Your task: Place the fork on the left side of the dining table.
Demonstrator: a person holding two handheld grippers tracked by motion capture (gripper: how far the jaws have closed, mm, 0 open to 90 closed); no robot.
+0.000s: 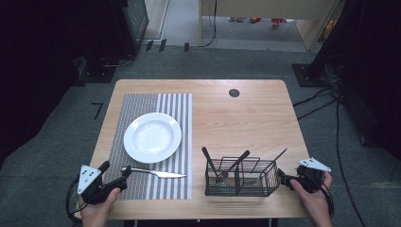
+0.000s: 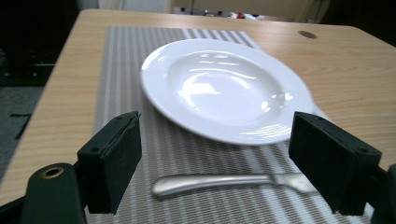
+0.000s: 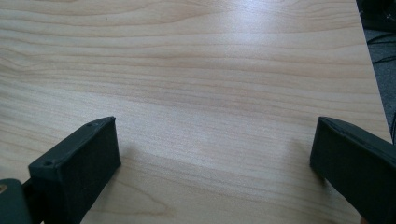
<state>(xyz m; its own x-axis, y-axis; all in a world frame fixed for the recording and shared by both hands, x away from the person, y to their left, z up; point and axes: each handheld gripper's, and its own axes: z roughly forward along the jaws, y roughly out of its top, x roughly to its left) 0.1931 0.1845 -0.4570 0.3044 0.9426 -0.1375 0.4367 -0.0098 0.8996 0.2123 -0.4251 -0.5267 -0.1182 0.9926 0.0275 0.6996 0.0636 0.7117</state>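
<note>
On the pale wooden table (image 1: 246,113), the left gripper (image 1: 115,171) hovers wide open and empty over the silver metal knife (image 1: 156,172), lying crosswise on the striped grey placemat (image 1: 142,101), blade pointing right, before the round white plate (image 1: 152,137). The right gripper (image 1: 283,179) gapes empty too.

My left gripper (image 1: 116,177) sits at the mat's (image 1: 142,101) near left corner, its jaws either side of the knife's (image 2: 224,182) handle end. The knife lies on the mat, before the plate (image 1: 152,137). Right of the mat stands the basket (image 1: 240,178), holding utensils; my right gripper (image 1: 283,179) is just beside its right end.
</note>
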